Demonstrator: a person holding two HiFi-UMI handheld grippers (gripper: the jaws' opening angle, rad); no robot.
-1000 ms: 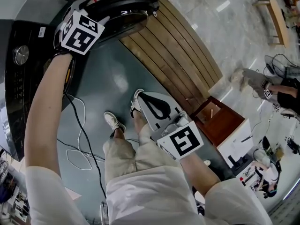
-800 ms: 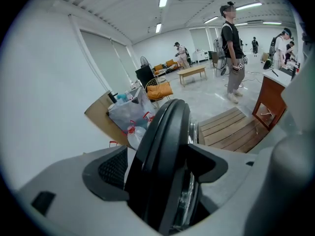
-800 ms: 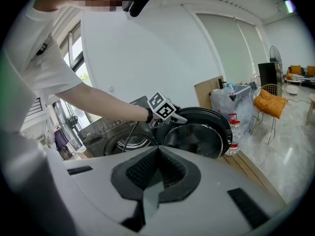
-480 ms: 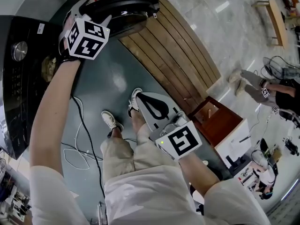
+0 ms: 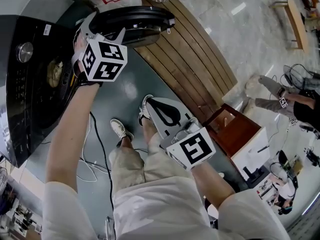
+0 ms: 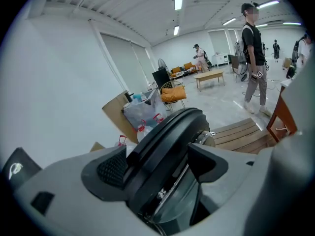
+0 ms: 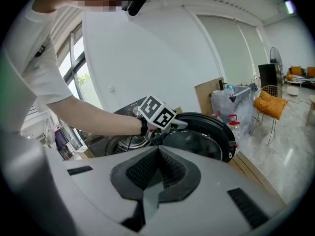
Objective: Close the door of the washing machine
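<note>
In the head view, the left gripper (image 5: 104,28) reaches out to the door (image 5: 137,15), which stands swung open right at its jaws. The washer (image 5: 30,99) front lies to that gripper's left. The right gripper (image 5: 150,104) hangs low by the person's legs, well apart from both. In the left gripper view, the jaws stand fairly wide and straddle the thick black rim of the door (image 6: 170,132), one pad against its outer edge and the other on the glass side. The left gripper (image 6: 157,167) therefore looks clamped on the rim, though contact at the glass-side pad is less plain. In the right gripper view, the right gripper (image 7: 158,167) has its jaws pressed together with nothing between them. Ahead of and above it, the left gripper (image 7: 172,125) sits at the near edge of the door (image 7: 209,141), with the drum (image 7: 129,144) open just to that gripper's left. I judge the closing swing to be in hand but far from done, since the door is well off the opening. The next move calls for carrying the rim in an arc toward the drum, keeping the grip square so the rim doesn't slip, then pressing until the latch catches.
</note>
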